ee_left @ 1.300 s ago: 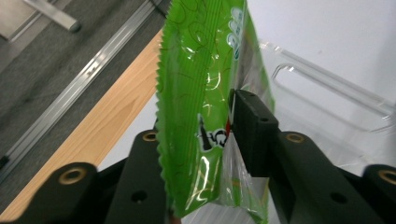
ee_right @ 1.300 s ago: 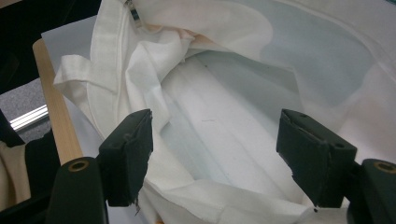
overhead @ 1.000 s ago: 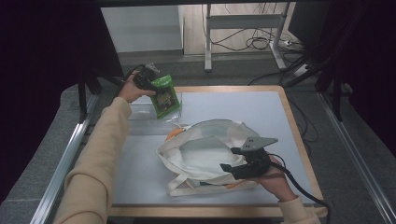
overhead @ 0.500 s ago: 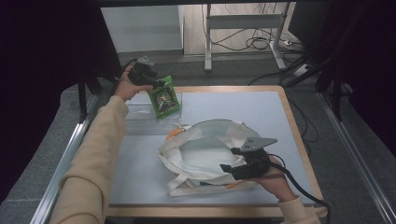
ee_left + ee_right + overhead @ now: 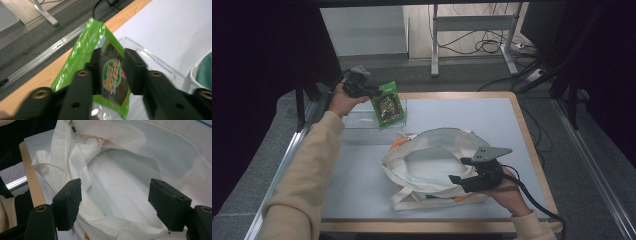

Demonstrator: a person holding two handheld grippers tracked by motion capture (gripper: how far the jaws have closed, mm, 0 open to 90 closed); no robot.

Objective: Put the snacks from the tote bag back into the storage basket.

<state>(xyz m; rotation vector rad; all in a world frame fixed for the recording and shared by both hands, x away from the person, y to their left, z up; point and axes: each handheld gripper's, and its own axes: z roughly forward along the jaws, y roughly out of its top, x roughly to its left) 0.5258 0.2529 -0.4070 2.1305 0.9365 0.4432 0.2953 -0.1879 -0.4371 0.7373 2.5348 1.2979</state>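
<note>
A green snack packet (image 5: 387, 104) stands tilted over a clear plastic tray (image 5: 362, 122) at the table's back left. My left gripper (image 5: 374, 92) reaches it from the left. In the left gripper view its jaws have just been closing and now press both sides of the packet (image 5: 110, 72), with the tray (image 5: 150, 57) below. A white tote bag (image 5: 432, 160) lies mouth-up in the middle of the table. My right gripper (image 5: 457, 170) sits at its near right rim. Its jaws stand wide in the right gripper view (image 5: 115, 192), over the bag's open inside (image 5: 120, 182), fabric bunched against one jaw.
The table's wooden edge (image 5: 532, 145) runs along the right, and a metal rail (image 5: 287, 155) lines the left side. Beyond the far edge are desk legs (image 5: 434, 45) and loose cables (image 5: 492, 47) on the floor. Dark curtains hang at both sides.
The left hand has shifted a little toward the back left and up, and its jaws have closed in on the green packet. The right hand and the bag have not moved.
</note>
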